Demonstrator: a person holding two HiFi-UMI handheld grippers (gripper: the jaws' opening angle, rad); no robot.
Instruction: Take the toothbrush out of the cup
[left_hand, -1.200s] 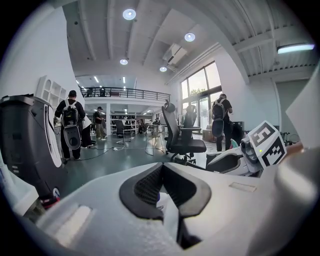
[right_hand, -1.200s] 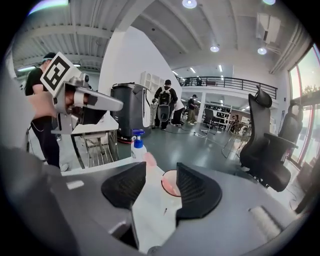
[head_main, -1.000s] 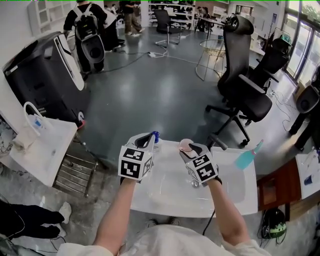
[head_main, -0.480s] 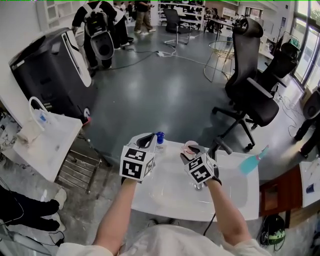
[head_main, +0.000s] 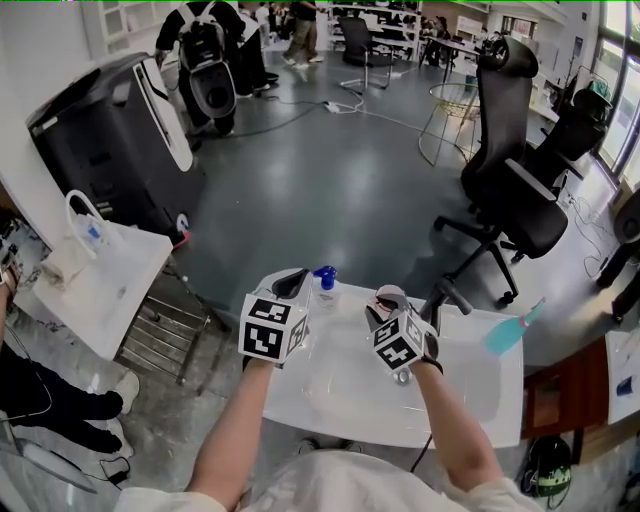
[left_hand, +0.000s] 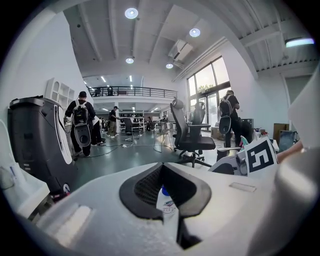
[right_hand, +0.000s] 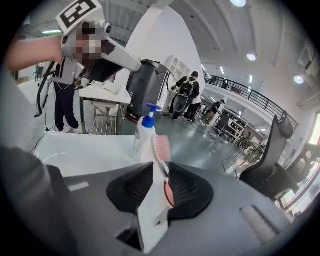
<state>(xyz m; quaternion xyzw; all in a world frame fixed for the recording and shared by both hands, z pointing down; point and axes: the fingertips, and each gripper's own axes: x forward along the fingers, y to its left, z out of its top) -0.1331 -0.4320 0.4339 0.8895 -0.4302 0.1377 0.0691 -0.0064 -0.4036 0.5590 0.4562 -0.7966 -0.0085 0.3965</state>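
A toothbrush (right_hand: 161, 147) with pink bristles stands upright in a pink cup (head_main: 388, 297) at the back edge of the white sink (head_main: 350, 395). My right gripper (head_main: 385, 306) hangs just over the cup. In the right gripper view its jaws have just been closing, and the right gripper (right_hand: 159, 187) is now shut on the brush's white neck, with the cup rim (right_hand: 169, 194) showing behind. My left gripper (head_main: 292, 283) hovers shut and empty at the sink's back left, beside a white pump bottle (head_main: 324, 285).
The pump bottle (right_hand: 144, 137) with its blue top stands just left of the cup. A dark faucet (head_main: 440, 296) sits right of the cup, and a teal object (head_main: 505, 336) sticks out at the sink's right edge. Beyond are an office chair (head_main: 505, 190), a black machine (head_main: 110, 140) and a white side table (head_main: 95, 290).
My right gripper has sunk a little onto the cup and rolled, and its jaws have drawn in round the toothbrush. The left gripper has kept its place.
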